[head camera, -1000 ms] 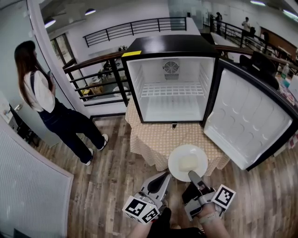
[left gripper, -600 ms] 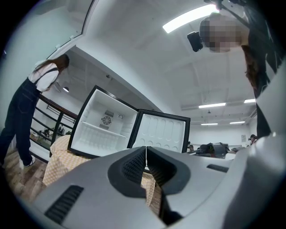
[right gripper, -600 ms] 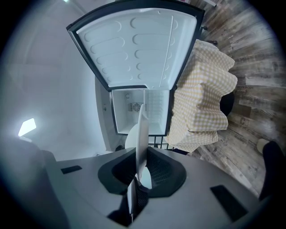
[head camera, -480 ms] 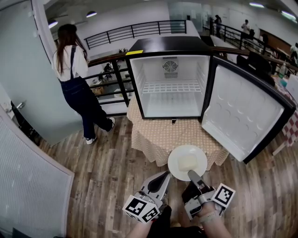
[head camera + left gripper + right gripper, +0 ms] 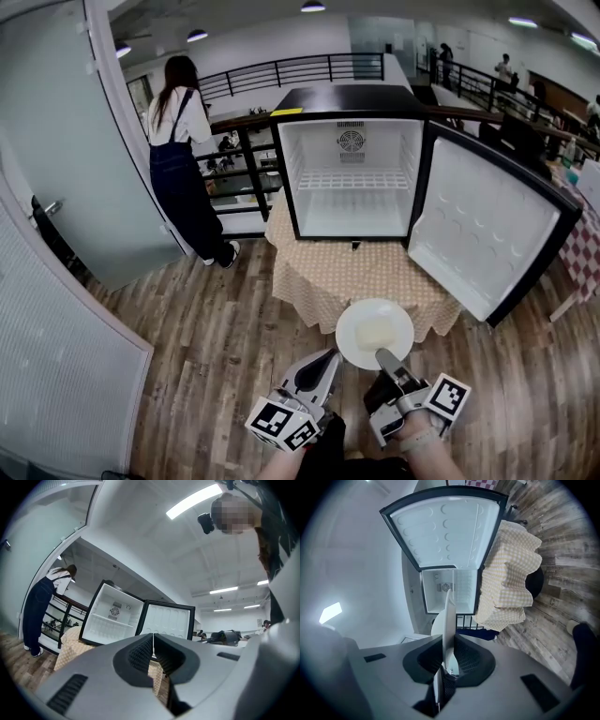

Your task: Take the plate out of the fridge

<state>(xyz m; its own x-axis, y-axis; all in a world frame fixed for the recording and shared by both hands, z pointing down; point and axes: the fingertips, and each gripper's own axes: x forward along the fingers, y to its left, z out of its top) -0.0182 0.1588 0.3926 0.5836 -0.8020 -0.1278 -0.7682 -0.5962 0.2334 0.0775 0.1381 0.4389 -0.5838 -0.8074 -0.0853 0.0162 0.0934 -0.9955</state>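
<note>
The white plate (image 5: 374,332) hangs level in front of the table's near edge, outside the fridge (image 5: 352,169). My right gripper (image 5: 383,360) is shut on the plate's near rim. In the right gripper view the plate (image 5: 448,620) shows edge-on, clamped between the jaws of my right gripper (image 5: 449,654). The black mini fridge stands on the table with its door (image 5: 485,230) swung wide to the right; its white interior and wire shelf hold nothing. My left gripper (image 5: 326,359) sits low beside the right one, jaws shut with nothing between them, as my left gripper (image 5: 153,645) also shows in its own view.
A checked cloth covers the small table (image 5: 323,272) under the fridge. A person in dark overalls (image 5: 187,159) stands at the black railing (image 5: 246,155) left of the fridge. A grey door (image 5: 56,159) stands at the far left. Wooden floor surrounds the table.
The view has pulled back slightly from the fridge. The person on the left has walked from the far left toward the railing. Both grippers and the plate keep their positions.
</note>
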